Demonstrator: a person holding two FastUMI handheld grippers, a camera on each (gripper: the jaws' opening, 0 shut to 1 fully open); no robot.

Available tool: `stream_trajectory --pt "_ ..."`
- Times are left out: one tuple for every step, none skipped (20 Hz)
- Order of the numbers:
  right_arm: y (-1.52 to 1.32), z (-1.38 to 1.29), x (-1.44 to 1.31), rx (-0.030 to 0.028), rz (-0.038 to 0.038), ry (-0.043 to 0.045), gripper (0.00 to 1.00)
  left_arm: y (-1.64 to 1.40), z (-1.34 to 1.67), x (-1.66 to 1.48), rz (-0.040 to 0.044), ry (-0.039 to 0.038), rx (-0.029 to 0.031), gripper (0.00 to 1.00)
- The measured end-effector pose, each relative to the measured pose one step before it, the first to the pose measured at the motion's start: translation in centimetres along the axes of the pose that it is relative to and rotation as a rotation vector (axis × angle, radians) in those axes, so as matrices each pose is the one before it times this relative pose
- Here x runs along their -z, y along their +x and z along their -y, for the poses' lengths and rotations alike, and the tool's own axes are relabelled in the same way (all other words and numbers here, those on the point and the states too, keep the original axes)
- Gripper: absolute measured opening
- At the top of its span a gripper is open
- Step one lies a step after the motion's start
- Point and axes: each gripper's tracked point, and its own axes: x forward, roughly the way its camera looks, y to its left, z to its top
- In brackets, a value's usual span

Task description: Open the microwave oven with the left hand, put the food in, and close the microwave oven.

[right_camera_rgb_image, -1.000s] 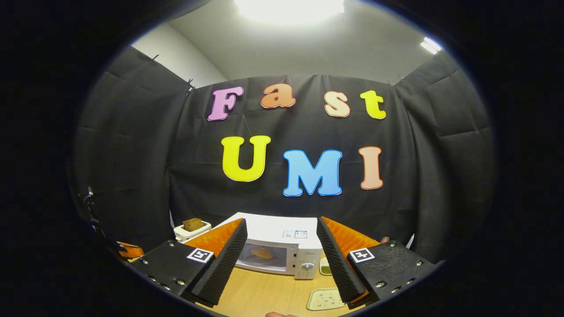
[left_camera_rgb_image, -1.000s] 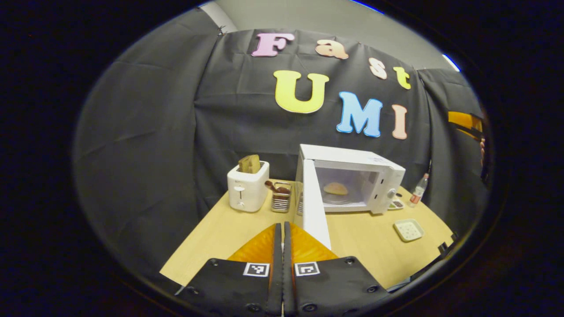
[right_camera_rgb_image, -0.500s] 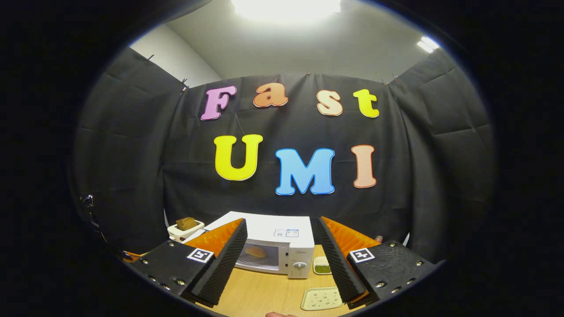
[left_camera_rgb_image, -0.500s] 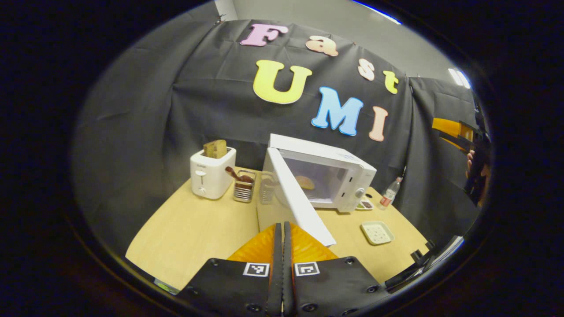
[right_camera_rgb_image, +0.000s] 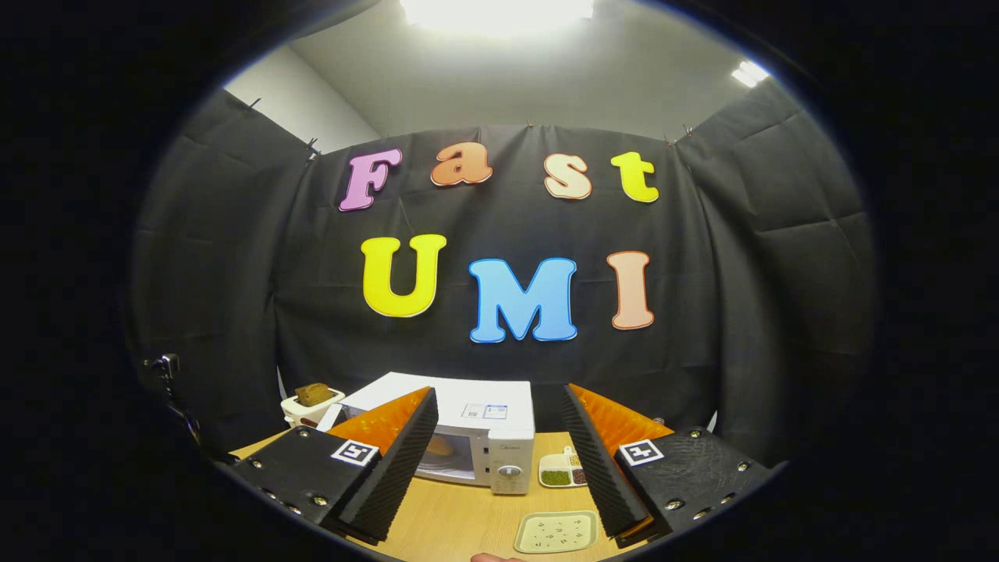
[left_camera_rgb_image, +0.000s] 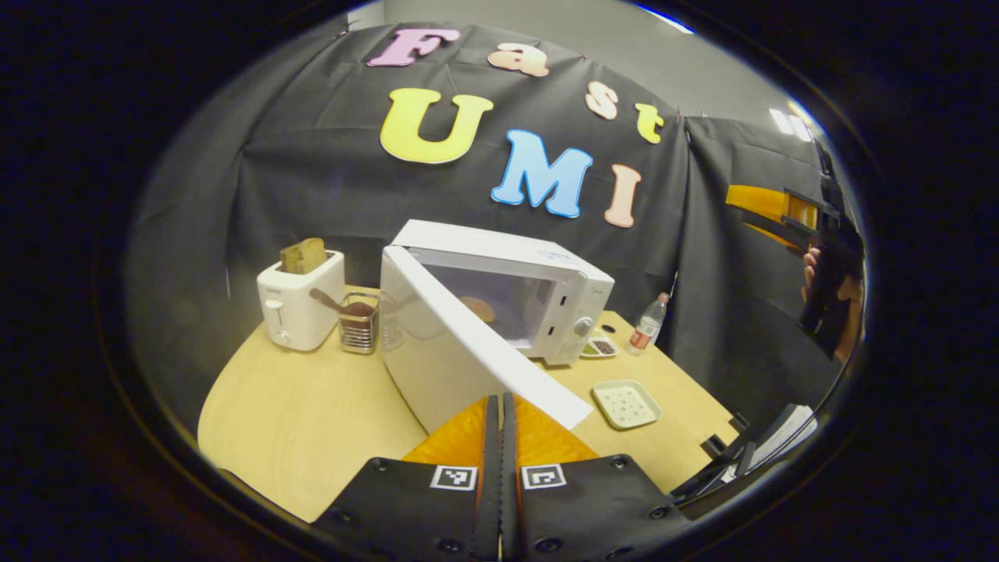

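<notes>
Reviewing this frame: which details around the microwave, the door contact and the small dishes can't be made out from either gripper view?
- Left gripper against microwave door: in the left gripper view the shut fingers overlap the door's edge; real contact cannot be told.
- Food: partly hidden by the door; its kind unclear.
- Divided dish: contents too small in the right gripper view.
- Square dish: its right end hidden by the right gripper's finger.

You have a white microwave oven [left_camera_rgb_image: 499,289] with a golden-brown food item [left_camera_rgb_image: 478,309] inside, on a pale wood-grain table [left_camera_rgb_image: 312,406]. The toaster [left_camera_rgb_image: 300,308] is white with brown bread [left_camera_rgb_image: 303,254] in it. The square dish [left_camera_rgb_image: 626,403] is pale green with dark speckles.
</notes>
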Motion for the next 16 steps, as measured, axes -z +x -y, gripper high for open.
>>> stream_trajectory --pt "0.206 0.56 0.03 0.00355 -0.00154 0.00235 0.96 0.589 0.66 -0.068 -0.00288 -0.00124 0.00804 0.07" --pt "0.117 0.589 0.083 0.005 -0.0009 0.0011 0.96 0.512 0.474 -0.094 -0.0033 0.00096 0.00471 0.07" --pt "0.251 0.7 -0.003 0.00552 -0.00244 0.00035 0.96 0.617 0.388 -0.127 -0.00273 0.00136 0.00369 0.07" --pt "0.059 0.506 0.14 0.00577 -0.00296 0.00242 0.96 0.598 0.454 -0.066 -0.00078 0.00103 0.00432 0.07" --pt "0.261 0.588 0.096 0.00487 -0.00421 0.00319 0.96 0.484 0.474 -0.09 -0.00178 0.00125 0.00393 0.07" --pt "0.075 0.309 0.043 0.00234 -0.00142 0.00367 0.96 0.645 0.416 -0.205 -0.00087 0.00251 0.00419 0.07" --pt "0.299 0.407 0.075 -0.00061 -0.00186 0.00284 0.96 0.459 0.351 -0.196 -0.00034 0.00175 0.00322 0.07" --pt "0.231 0.255 0.036 -0.00461 0.00182 0.0045 0.96 0.592 0.324 -0.064 -0.001 0.00045 0.00397 0.07" --pt "0.17 0.282 -0.128 -0.00224 0.0017 0.00373 0.96 0.541 0.243 -0.25 0.0015 0.00049 0.00291 0.07" --pt "0.039 0.514 -0.069 -0.00172 0.00374 0.00187 0.96 0.575 0.253 -0.155 0.00026 0.0016 -0.0006 0.07" --pt "0.19 0.344 -0.053 0.00008 0.00356 -0.00127 0.96 0.497 0.053 -0.106 -0.00221 0.00149 -0.00308 0.07" --pt "0.302 0.226 0.124 -0.00184 0.00012 -0.00198 0.96 0.643 0.039 -0.118 -0.00381 -0.00126 -0.00332 0.07" --pt "0.369 0.102 -0.024 -0.00497 -0.00172 -0.00009 0.96 0.397 0.185 -0.151 -0.00058 -0.00213 0.00043 0.07" --pt "0.297 0.029 0.121 -0.00593 -0.00245 0.00041 0.96 0.539 0.321 -0.184 0.0013 -0.00025 0.0014 0.07" --pt "0.323 0.167 -0.03 -0.00413 -0.00175 -0.00155 0.96 0.381 0.242 -0.215 -0.001 0.00242 0.00154 0.07" --pt "0.179 0.219 0.091 -0.00339 -0.00308 -0.00232 0.96 0.428 0.177 -0.149 -0.00076 0.00358 0.00162 0.06"
